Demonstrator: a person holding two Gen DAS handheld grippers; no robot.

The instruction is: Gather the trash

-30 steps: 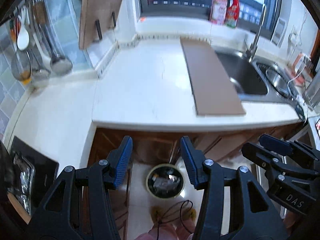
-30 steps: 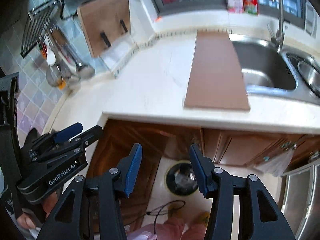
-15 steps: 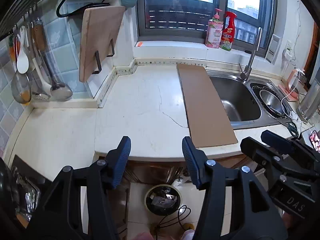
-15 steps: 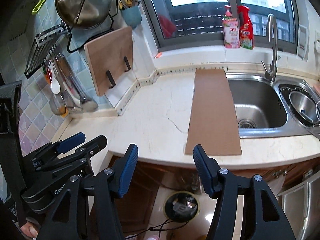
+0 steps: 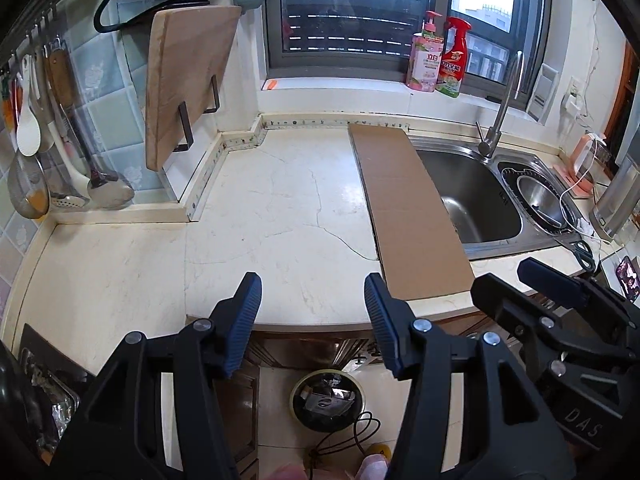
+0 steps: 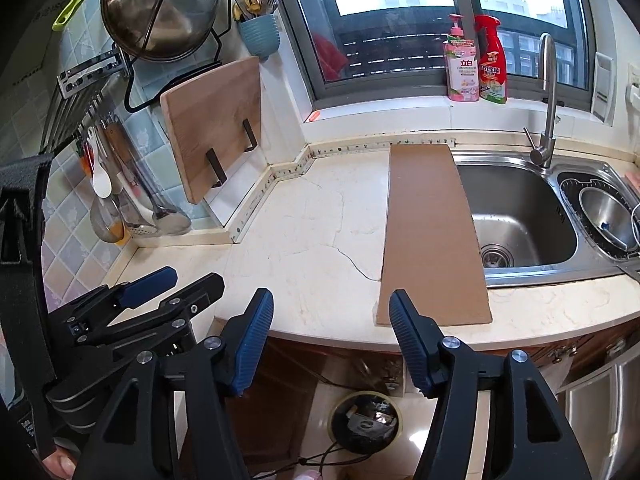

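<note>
A round trash bin (image 5: 326, 400) with a dark liner and some scraps inside stands on the floor below the counter edge; it also shows in the right wrist view (image 6: 365, 420). A long flat strip of brown cardboard (image 5: 408, 212) lies on the white counter beside the sink, also in the right wrist view (image 6: 432, 232). My left gripper (image 5: 312, 296) is open and empty, held over the counter's front edge. My right gripper (image 6: 332, 312) is open and empty, just right of the left one. Each gripper shows in the other's view.
A steel sink (image 6: 520, 220) with a tap (image 6: 546, 100) lies to the right. Two bottles (image 6: 476, 60) stand on the windowsill. A wooden cutting board (image 6: 216, 128) and hanging utensils (image 5: 60, 160) line the left wall. A dark stove edge (image 5: 36, 360) is at lower left.
Both grippers have tilted up and risen from looking down at the bin and cabinet to facing the counter, window and wall. Both stay open and empty.
</note>
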